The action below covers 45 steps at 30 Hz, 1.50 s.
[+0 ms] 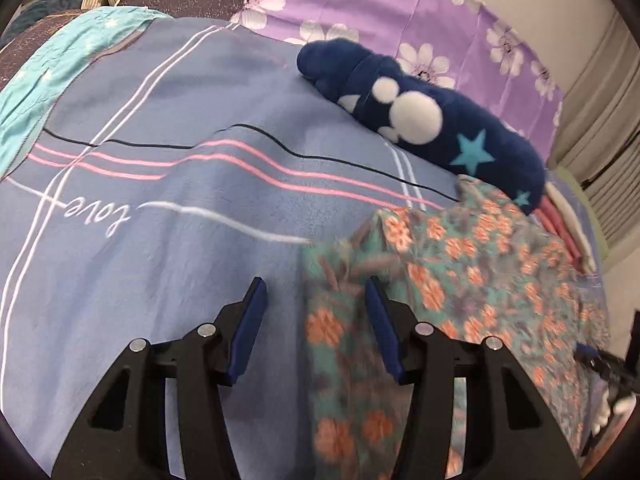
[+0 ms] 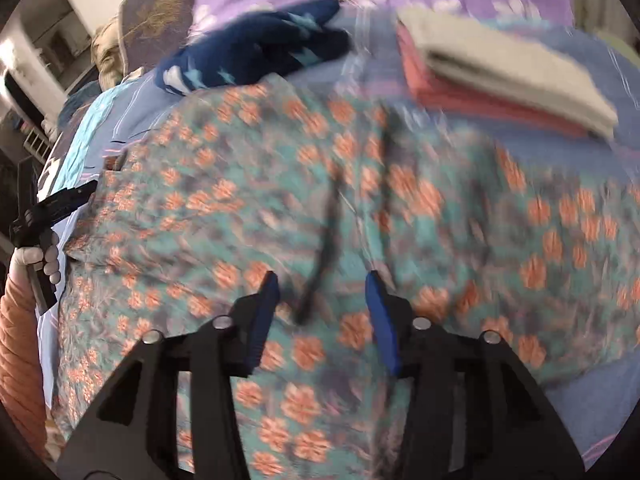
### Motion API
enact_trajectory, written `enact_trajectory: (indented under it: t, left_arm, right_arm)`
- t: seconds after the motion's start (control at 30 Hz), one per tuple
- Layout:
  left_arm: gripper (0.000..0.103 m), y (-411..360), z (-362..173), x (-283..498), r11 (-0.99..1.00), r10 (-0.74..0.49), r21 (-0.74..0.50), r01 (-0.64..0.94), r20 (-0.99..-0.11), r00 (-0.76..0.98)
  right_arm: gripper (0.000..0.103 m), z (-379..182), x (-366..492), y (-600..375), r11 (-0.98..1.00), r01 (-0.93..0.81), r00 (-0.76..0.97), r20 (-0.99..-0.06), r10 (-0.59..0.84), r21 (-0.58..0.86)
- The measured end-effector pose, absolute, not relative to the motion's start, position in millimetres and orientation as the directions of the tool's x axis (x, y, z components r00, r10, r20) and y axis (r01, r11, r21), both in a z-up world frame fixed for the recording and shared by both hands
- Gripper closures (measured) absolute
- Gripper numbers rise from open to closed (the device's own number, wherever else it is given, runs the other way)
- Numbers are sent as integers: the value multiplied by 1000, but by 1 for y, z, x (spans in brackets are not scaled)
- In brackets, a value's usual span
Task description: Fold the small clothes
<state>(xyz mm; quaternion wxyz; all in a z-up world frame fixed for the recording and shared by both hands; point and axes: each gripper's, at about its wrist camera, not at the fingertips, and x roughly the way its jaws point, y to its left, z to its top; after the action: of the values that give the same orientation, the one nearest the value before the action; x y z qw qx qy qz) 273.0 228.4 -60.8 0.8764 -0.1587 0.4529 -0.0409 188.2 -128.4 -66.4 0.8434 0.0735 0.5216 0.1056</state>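
The left hand-held gripper (image 1: 314, 300) is open and holds nothing, over the left edge of the flowery cloth (image 1: 460, 280) on the bed (image 1: 160, 160). The right hand-held gripper (image 2: 322, 294) is open too, above the cloth's middle. Folded clothes (image 2: 500, 76) lie far right.

Garment (image 2: 360, 184) on bedsheet (image 1: 160, 264), before towels (image 2: 500, 76)

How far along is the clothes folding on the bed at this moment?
Done: a folded stack, grey on pink, sits at the far side of the bed. In hand: the floral garment lies spread on the blue sheet; the left gripper and right gripper are both open, gripping nothing. Left: folding the floral garment, and apparently the navy fleece piece, which lies bunched.
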Motion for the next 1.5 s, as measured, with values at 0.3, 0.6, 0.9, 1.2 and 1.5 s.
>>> enact_trajectory:
  t: [0.3,0.6,0.9,1.2,1.5]
  left_arm:
    - [101,238,-10,247,942,-185,-332,-44,-624,759]
    - [64,263,-35,245,956,-94,-258,-136,-714,694]
    - [55,235,-42,169,943,-279,-331,35,-730,624]
    - [90,222,-55,157,961,-234,-277,16,-776,586]
    - [77,230,-55,156,946,-285,-322,43,-760,585]
  right_arm:
    - [55,-68,176,-128,962,-117,467,-841,272,246]
    - [49,-70,168,-118,966,-131,491,-831,260,225]
    - [49,-69,161,-123,958,-148,495,-820,287,246]
    - [99,-84,201,-112,920,-89,427,-819,382,383]
    - [99,-74,191,-140,945,-30,435,-847,305,325]
